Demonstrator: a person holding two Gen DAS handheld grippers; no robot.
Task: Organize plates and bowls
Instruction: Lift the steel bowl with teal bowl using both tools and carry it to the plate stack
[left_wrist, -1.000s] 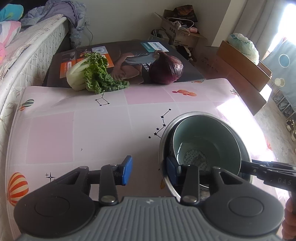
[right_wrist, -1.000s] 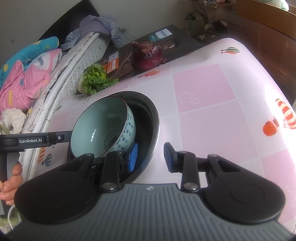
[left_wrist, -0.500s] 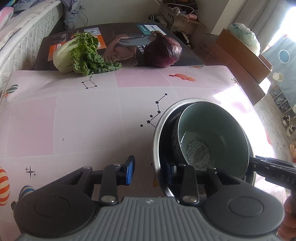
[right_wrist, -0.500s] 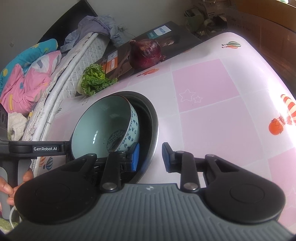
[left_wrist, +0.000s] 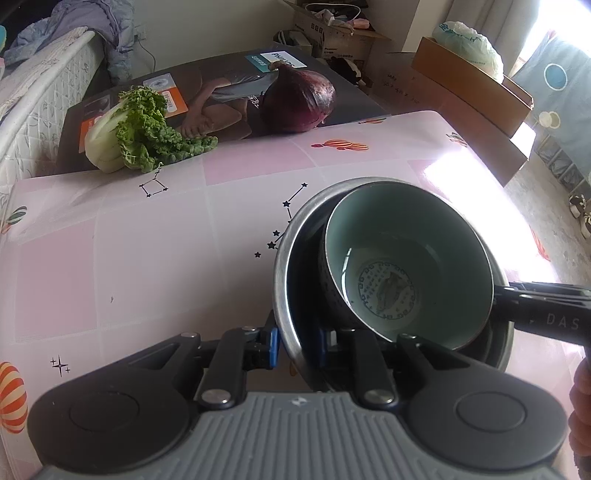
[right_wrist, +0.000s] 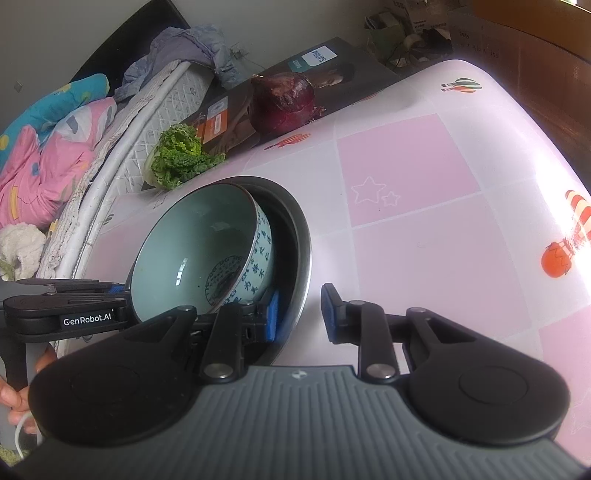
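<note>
A wide, round stainless-steel bowl (left_wrist: 284, 258) stands on the pink-and-white checked tablecloth (left_wrist: 147, 240), and everything else is placed from it. Inside it, tilted and leaning on its wall, sits a pale-green ceramic bowl with blue patterned outside (right_wrist: 207, 251).

The left gripper (left_wrist: 295, 347) straddles the steel bowl's near rim, one blue pad outside and one inside; its fingers are pinched onto the wall. In the right wrist view it enters from the left edge at the bowls' rims (right_wrist: 122, 291).

The right gripper (right_wrist: 300, 314) straddles the steel rim on the other side. Its jaws have just been closing, the rim between them, but the outer pad (right_wrist: 328, 314) stands clear of the metal, so the fingers are spread, not gripping.

Beyond the steel bowl, at the cloth's far edge, lie a leafy green cabbage (left_wrist: 144, 133) and a dark purple-red onion (left_wrist: 299, 99), both resting on a flat printed cardboard box (left_wrist: 221, 85)
</note>
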